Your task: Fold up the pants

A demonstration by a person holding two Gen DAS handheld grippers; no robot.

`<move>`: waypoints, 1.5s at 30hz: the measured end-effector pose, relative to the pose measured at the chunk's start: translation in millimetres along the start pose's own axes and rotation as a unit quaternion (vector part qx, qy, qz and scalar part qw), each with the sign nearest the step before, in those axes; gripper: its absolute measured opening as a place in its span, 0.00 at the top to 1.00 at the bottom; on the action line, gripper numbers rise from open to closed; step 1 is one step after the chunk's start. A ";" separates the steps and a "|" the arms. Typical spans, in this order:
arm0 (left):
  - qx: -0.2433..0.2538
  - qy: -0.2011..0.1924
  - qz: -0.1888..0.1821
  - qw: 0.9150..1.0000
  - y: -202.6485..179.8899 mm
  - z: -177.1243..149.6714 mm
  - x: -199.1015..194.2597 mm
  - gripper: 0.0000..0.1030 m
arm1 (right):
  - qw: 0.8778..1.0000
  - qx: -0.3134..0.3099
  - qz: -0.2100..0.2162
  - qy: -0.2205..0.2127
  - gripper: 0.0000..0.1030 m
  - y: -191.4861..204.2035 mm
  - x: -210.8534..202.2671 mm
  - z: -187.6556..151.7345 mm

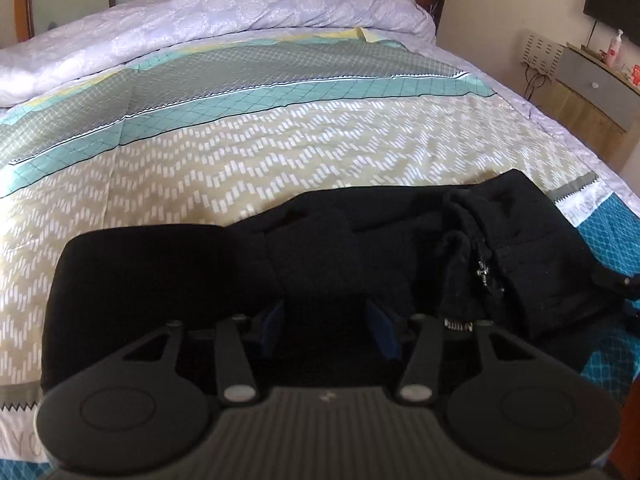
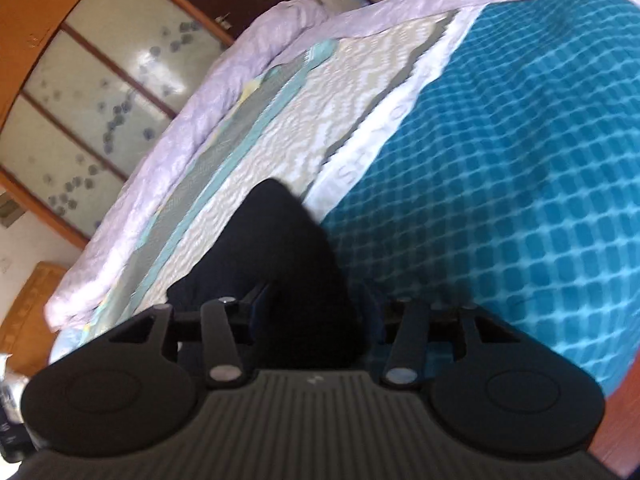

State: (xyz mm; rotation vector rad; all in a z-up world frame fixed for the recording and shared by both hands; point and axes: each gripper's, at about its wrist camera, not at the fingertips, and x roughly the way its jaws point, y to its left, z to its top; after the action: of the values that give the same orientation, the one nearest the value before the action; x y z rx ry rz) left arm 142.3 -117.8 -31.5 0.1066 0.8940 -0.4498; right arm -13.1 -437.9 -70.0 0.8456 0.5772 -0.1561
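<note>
On bed, both grippers [image 1: 325, 320] [image 2: 316, 312] clamp black pants [image 1: 520, 232].

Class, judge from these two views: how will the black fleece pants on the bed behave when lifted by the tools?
The black fleece pants would probably flop and drape, since they already lie bunched in soft folds. The thick pile suggests they grip rather than slip. Cloth fills both the left tool and right tool, so unheld parts would likely sag.

Black pants [image 1: 328, 248] lie bunched and rumpled, partly folded over themselves.
</note>
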 end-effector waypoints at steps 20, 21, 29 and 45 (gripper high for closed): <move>-0.266 -0.090 -0.032 0.959 172.3 -67.6 -155.8 0.42 | 0.888 -0.384 0.226 0.116 0.84 276.7 1.6 -124.9; -0.273 -0.082 -0.029 0.958 176.4 -74.5 -153.3 0.42 | 0.879 -0.394 0.228 0.141 0.84 280.9 10.6 -142.4; -0.283 -0.051 -0.035 0.957 178.7 -98.7 -134.7 0.42 | 0.835 -0.466 0.230 0.181 0.48 283.3 28.7 -188.8; -0.210 -0.007 -0.050 0.976 122.7 -90.5 -114.4 0.76 | 0.925 -0.329 0.155 0.109 0.85 200.8 -6.4 -99.1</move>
State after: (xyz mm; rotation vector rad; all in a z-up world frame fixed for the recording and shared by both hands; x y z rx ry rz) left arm 66.3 55.8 -11.6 -0.3292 0.9664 -0.3460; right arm 10.8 -231.9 14.7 0.2859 0.6409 0.4130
